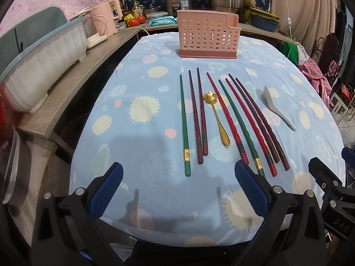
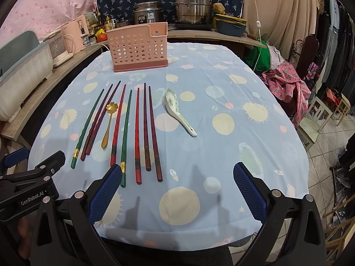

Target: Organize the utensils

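Perforated pink plastic holder [image 1: 209,33], glossy lacquered chopsticks [image 1: 200,115], shiny gold metal spoon [image 1: 218,119], glazed ceramic spoon [image 2: 178,112], smooth cloth [image 2: 221,155]

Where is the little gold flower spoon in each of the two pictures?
Left wrist view: the gold spoon lies just right of centre, among the chopsticks, flower end pointing away.
Right wrist view: the gold spoon lies left of centre, between the chopsticks.
Shared landmark: the pink holder stands on the table behind it in both.
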{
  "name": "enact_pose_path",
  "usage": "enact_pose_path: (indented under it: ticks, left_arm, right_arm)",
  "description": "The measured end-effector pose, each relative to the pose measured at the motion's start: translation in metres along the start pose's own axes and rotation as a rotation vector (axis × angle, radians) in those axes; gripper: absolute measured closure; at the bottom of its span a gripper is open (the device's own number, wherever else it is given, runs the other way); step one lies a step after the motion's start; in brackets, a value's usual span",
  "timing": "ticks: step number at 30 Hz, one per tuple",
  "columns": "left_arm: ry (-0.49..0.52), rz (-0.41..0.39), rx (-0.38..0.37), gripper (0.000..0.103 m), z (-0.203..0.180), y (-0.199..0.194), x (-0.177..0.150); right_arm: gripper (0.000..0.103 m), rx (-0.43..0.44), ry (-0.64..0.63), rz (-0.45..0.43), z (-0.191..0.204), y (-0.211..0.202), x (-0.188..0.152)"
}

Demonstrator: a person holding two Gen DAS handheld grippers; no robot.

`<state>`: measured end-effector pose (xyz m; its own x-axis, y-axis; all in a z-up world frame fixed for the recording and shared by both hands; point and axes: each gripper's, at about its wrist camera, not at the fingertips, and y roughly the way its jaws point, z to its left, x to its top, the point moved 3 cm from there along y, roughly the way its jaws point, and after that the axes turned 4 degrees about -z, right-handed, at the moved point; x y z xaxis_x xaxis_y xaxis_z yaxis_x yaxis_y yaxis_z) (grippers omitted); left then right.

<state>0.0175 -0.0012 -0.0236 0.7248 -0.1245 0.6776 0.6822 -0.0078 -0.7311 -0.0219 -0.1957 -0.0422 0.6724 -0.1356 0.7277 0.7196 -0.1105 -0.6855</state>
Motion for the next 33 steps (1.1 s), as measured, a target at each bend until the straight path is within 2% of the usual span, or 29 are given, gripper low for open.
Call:
enact_pose_path:
  ticks: [33]
  left_arm:
    - [-0.004, -0.002, -0.008, 0.007, 0.0026, -0.0017, -0.0032]
  right_arm:
    - [0.007, 0.001, -0.002, -0.003, 0.0010, -0.0046, -0.0019]
